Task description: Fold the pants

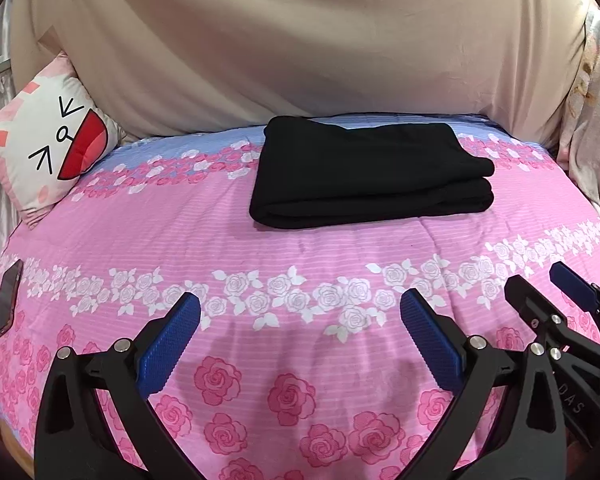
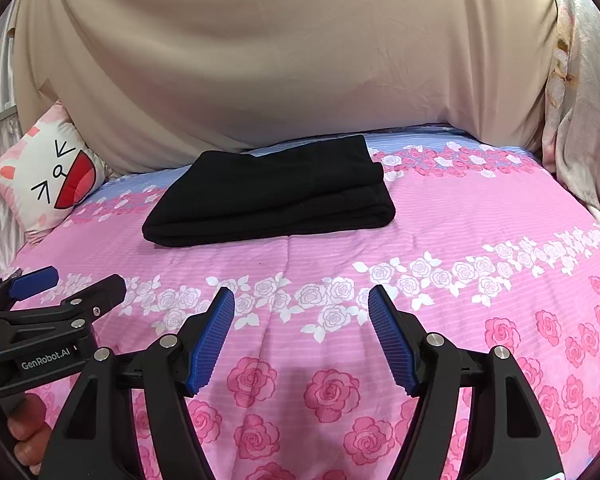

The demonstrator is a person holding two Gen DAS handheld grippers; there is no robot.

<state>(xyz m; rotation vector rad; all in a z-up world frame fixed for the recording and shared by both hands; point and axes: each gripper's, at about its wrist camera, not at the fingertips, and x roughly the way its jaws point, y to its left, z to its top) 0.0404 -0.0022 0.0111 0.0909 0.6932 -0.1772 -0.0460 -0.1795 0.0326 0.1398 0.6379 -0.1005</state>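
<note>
Far centre: black pants (image 1: 370,176) folded into a neat stack on the floral bedspread (image 1: 300,252).
Left gripper (image 1: 300,334): spread wide, empty.
Right gripper (image 2: 302,332): parted, empty.
Progress: folding looks finished.

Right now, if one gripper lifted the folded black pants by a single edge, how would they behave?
The folded black pants would probably flop and unfold: their stacked layers look soft and loose. They seem light. Pushed, they would likely bunch on the floral bedspread.
</note>
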